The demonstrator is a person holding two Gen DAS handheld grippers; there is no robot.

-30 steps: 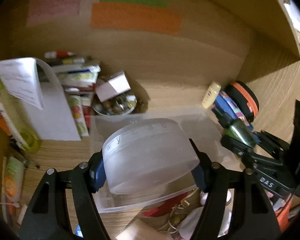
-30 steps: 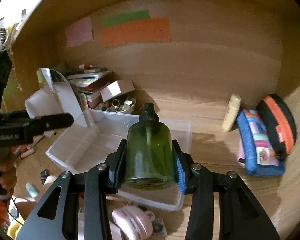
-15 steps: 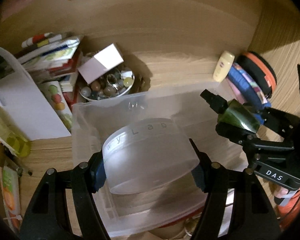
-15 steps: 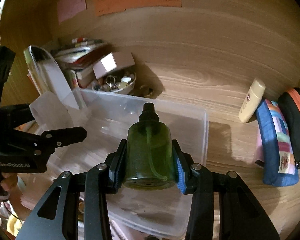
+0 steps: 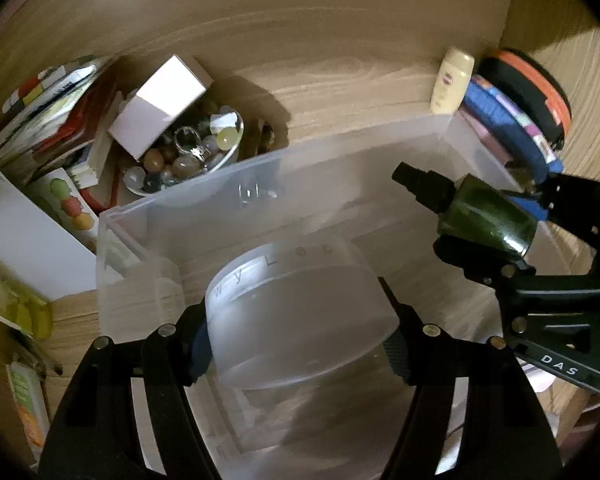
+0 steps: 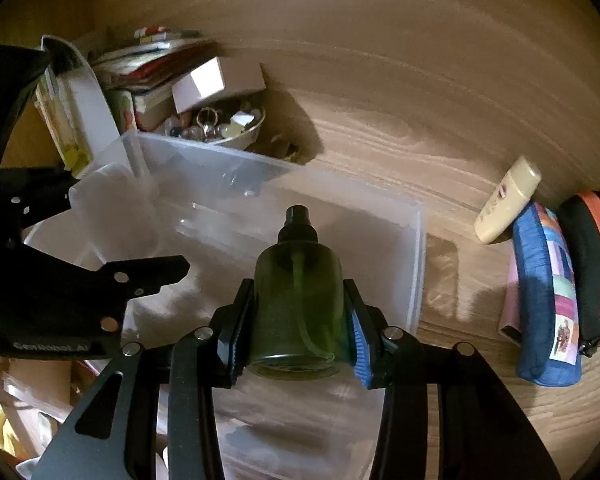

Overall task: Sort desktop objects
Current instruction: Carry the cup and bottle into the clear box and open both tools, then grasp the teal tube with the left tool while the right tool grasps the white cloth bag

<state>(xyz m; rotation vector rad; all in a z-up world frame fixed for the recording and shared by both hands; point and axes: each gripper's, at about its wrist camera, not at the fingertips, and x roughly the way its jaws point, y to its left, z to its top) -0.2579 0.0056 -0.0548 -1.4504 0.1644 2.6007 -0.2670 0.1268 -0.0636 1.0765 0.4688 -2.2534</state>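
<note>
My left gripper (image 5: 298, 336) is shut on a frosted round jar (image 5: 296, 312) and holds it over the clear plastic bin (image 5: 260, 168). My right gripper (image 6: 298, 316) is shut on a dark green spray bottle (image 6: 300, 304) with a black cap, also over the bin (image 6: 418, 248). The bottle (image 5: 488, 216) and right gripper show at the right in the left wrist view. The jar (image 6: 112, 208) and left gripper show at the left in the right wrist view.
Behind the bin stand a bowl of beads and rings (image 5: 188, 156), a white box (image 5: 160, 104) and stacked books (image 5: 48, 112). At the right lie a cream tube (image 6: 508, 200), a blue pouch (image 6: 548, 300) and a black-orange case (image 6: 596, 264). A wooden wall rises behind.
Both grippers have moved forward and down over the clear bin with their loads still held. The bin now fills the middle of both views.
</note>
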